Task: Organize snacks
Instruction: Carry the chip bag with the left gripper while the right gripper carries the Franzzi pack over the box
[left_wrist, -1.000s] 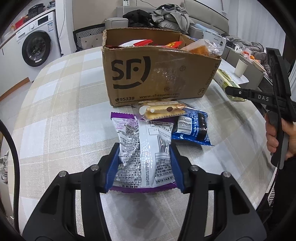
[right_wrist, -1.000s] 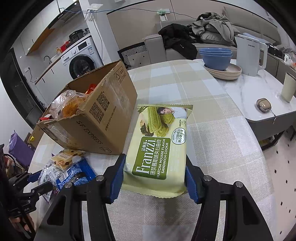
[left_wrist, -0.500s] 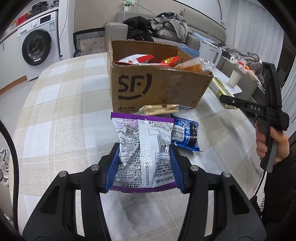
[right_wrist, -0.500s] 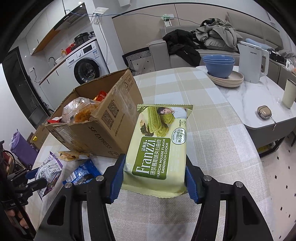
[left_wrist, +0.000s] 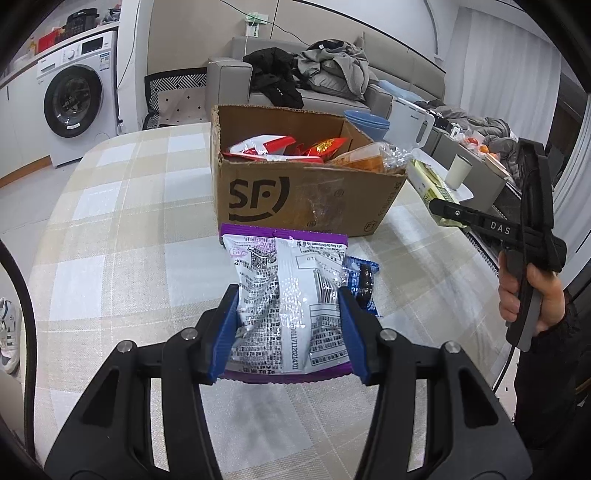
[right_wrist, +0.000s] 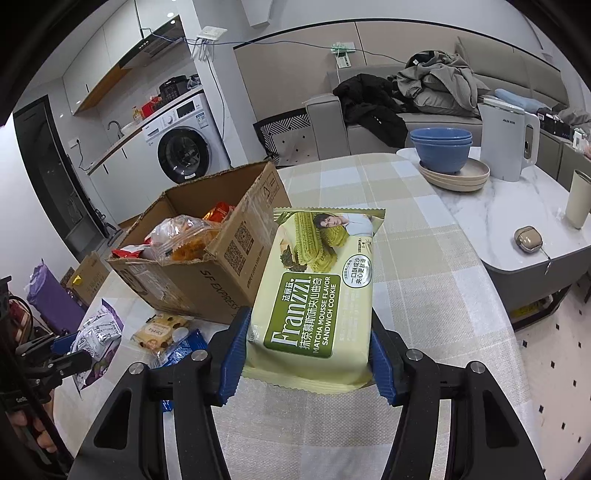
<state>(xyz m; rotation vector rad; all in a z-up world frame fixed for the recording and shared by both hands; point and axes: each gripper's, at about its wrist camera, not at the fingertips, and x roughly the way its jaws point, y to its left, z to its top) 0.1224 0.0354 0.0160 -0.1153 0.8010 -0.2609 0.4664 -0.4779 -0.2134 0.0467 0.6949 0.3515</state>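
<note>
Jaws of my left gripper (left_wrist: 288, 328) pinch a silver-and-purple snack bag (left_wrist: 286, 302), tilted downward above the checked counter (left_wrist: 122, 229). My right gripper (right_wrist: 308, 354) clamps a green matcha cookie pack (right_wrist: 317, 295), also angled down, beside the open cardboard box (right_wrist: 207, 266) of snacks. A blue packet (left_wrist: 362, 284) lies on the counter under my left load, and a biscuit pack (right_wrist: 159, 330) rests near the box wall.
</note>
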